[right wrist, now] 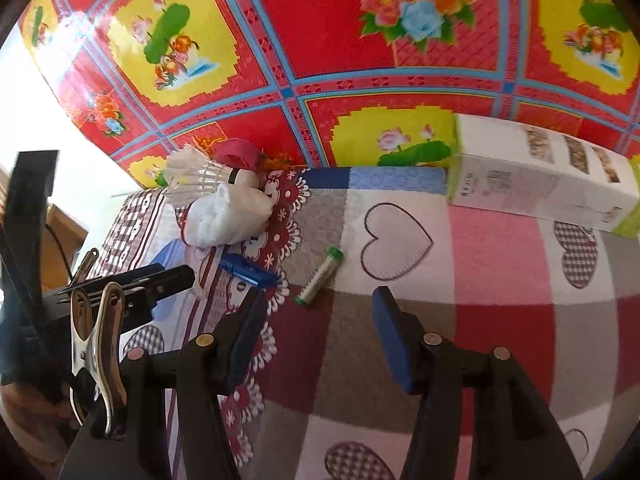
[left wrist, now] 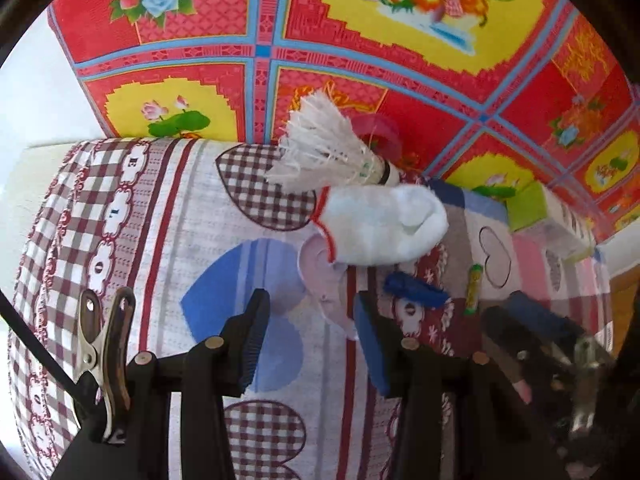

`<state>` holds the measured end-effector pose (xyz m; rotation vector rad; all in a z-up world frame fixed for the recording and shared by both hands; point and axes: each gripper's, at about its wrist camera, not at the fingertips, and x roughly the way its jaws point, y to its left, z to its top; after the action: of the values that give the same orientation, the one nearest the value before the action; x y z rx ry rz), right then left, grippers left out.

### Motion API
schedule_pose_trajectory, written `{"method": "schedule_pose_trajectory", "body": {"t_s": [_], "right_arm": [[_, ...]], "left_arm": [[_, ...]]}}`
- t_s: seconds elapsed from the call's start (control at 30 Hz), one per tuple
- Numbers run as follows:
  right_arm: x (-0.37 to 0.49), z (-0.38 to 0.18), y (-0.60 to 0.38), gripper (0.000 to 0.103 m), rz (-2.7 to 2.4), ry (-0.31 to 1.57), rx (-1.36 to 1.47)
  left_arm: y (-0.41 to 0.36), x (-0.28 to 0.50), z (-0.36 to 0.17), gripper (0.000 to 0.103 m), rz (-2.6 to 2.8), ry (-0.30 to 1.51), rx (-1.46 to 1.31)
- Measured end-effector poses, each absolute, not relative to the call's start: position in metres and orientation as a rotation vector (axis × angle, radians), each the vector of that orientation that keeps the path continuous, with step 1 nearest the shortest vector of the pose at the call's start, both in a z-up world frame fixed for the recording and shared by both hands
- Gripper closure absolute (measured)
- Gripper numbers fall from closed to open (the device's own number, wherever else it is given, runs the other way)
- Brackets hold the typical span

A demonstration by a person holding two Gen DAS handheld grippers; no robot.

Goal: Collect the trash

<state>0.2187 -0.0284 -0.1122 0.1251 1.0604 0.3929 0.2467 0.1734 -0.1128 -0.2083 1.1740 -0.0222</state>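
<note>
The left gripper (left wrist: 310, 332) and the right gripper (right wrist: 320, 320) are held parted, nothing clasped; on the patterned cloth (right wrist: 500, 264) a green tube (right wrist: 319, 276), a blue scrap (right wrist: 248, 272), possibly a wrapper, and a shuttlecock (left wrist: 328, 150) are seen.

The bedsheet (left wrist: 120, 208) border shows letters E, L, O; the box (right wrist: 536, 184) print is illegible.
</note>
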Motion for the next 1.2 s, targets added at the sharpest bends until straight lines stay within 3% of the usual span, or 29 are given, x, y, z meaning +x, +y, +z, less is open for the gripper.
{"method": "schedule_pose_trajectory", "body": {"t_s": [0.57,0.8,0.87,1.0,1.1,1.2], "right_arm": [[0.229,-0.128,-0.016,0.07,0.367,1.063,0.14],[0.23,-0.128,-0.022,0.071,0.352,1.078,0.151],[0.23,-0.127,-0.021,0.071,0.343,1.082,0.139],[0.231,-0.127,-0.01,0.073,0.311,1.085,0.083],[0.234,-0.129,-0.004,0.089,0.279,1.084,0.063],[0.237,-0.13,-0.014,0.092,0.279,1.099,0.133]], "left_arm": [[0.134,0.268,-0.123,0.056,0.004,1.114,-0.008],[0.118,0.272,-0.124,0.055,0.021,1.125,-0.018],[0.119,0.276,-0.125,0.057,0.025,1.122,-0.018],[0.13,0.265,-0.121,0.076,0.022,1.121,-0.034],[0.141,0.251,-0.117,0.077,-0.003,1.126,-0.061],[0.152,0.249,-0.116,0.077,-0.025,1.141,-0.117]]}}
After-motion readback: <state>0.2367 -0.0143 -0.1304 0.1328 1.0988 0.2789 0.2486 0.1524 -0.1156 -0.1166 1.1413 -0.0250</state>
